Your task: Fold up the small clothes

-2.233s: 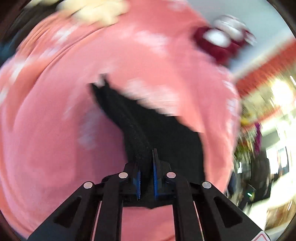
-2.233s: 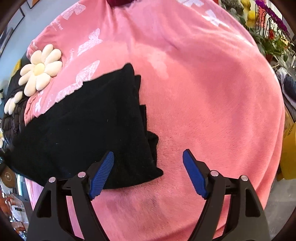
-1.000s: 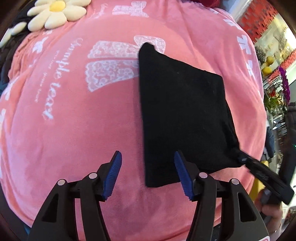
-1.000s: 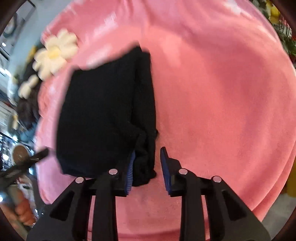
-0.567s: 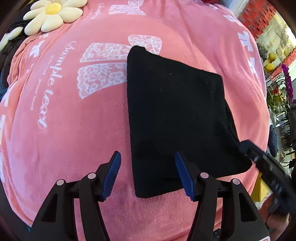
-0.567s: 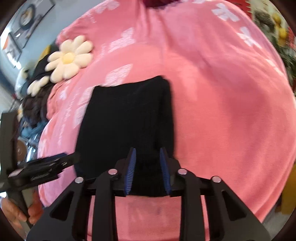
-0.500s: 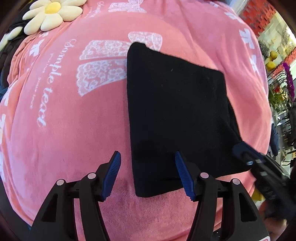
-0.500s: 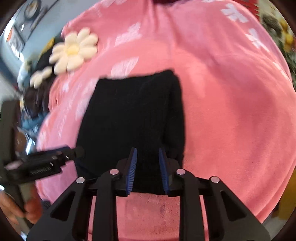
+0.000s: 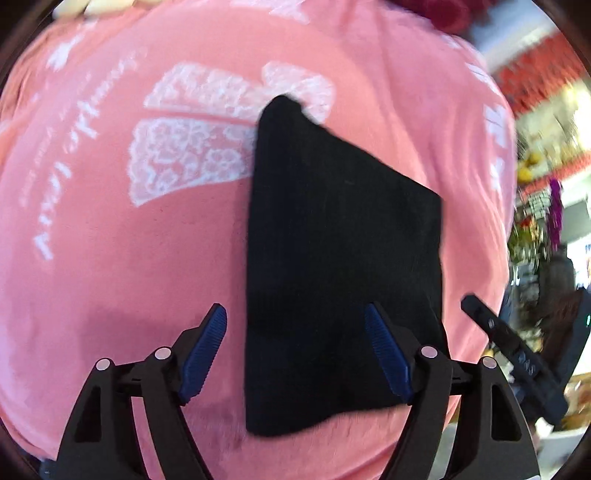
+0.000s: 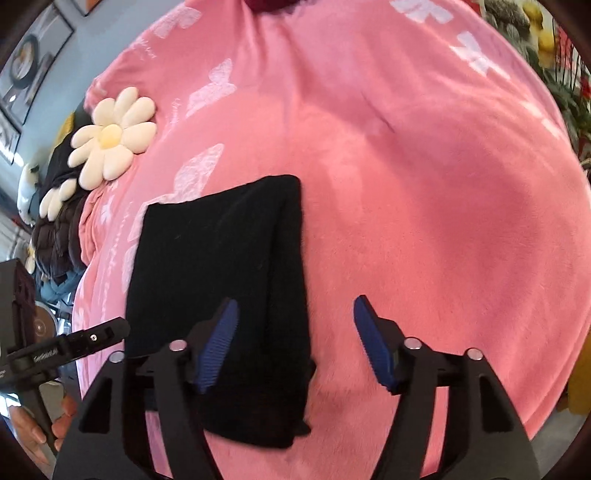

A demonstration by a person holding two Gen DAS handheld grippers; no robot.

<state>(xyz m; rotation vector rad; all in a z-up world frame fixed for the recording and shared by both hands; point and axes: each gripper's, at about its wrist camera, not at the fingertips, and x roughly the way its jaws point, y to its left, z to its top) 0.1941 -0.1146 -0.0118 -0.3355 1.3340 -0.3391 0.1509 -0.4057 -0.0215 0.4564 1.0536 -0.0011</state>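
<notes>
A small black garment (image 9: 340,266) lies folded flat on a pink blanket (image 9: 110,229). It also shows in the right wrist view (image 10: 221,266) as a folded rectangle with a doubled right edge. My left gripper (image 9: 295,350) is open above the garment's near edge, holding nothing. My right gripper (image 10: 293,343) is open above the garment's near right edge, holding nothing. The right gripper's tip shows at the right of the left wrist view (image 9: 513,358). The left gripper shows at the left of the right wrist view (image 10: 66,347).
The pink blanket has white butterfly prints (image 9: 207,147) and lettering. A white daisy cushion (image 10: 110,136) lies at the blanket's far left over dark clothes (image 10: 55,229). A dark red item (image 10: 273,5) sits at the far edge. Shop clutter and flowers (image 10: 561,85) lie beyond the right edge.
My right gripper has opened and let go of the black garment's edge. My left gripper stays open and has moved a little closer over the garment, which lies flat.
</notes>
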